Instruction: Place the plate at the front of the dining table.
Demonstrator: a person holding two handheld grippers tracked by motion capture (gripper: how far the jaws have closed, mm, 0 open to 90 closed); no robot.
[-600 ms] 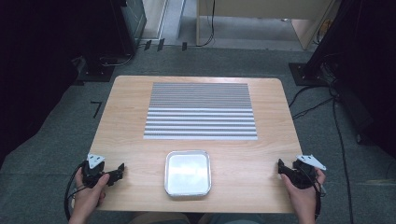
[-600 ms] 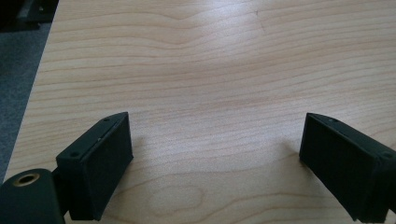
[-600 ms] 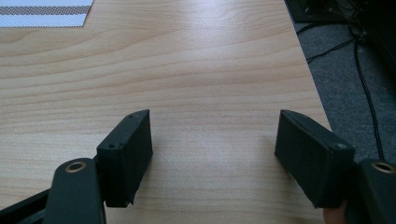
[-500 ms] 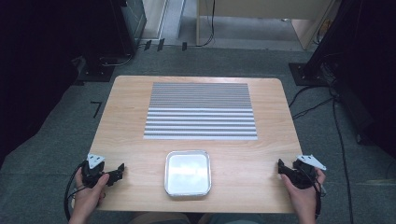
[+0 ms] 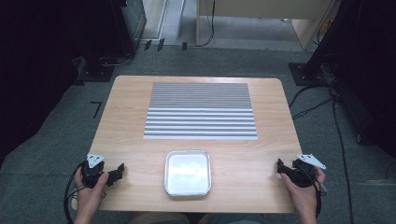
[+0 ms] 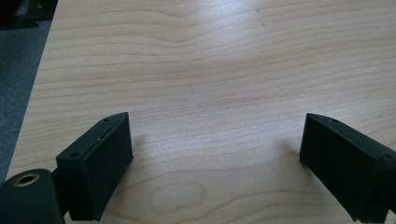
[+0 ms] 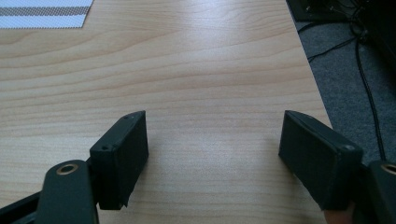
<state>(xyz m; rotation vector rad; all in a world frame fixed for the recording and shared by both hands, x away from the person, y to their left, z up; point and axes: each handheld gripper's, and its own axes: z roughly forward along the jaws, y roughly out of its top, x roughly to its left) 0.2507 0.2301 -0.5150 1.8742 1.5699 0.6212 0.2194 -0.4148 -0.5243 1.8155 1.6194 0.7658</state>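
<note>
Landmark: a shallow metal tray (image 5: 187, 172) is sitting near the front edge of the wooden table (image 5: 126, 121), and every place below is being given from it.
Tray contents: it is lying bare, with nothing in it that I can make out.
Left gripper (image 5: 114, 173): it is resting at the table's front left corner, well to the left of the tray and apart from it; in the left gripper view (image 6: 212, 161) its jaws are standing wide apart with only bare wood between them.
Right gripper (image 5: 280, 167): it is resting well to the right of the tray, near the table's right edge; in the right gripper view (image 7: 212, 156) its jaws are also gaping wide and gripping nothing.
Striped mat (image 5: 201, 111): it is lying flat just behind the tray, in grey and white bands.
Progress: judging by the idle hands and the bare tray, nothing is looking done yet; reaching in, gripping and moving are all still lying ahead.
Writing: no brand, label or lettering is showing legibly on the tray, mat, table or grippers.
</note>
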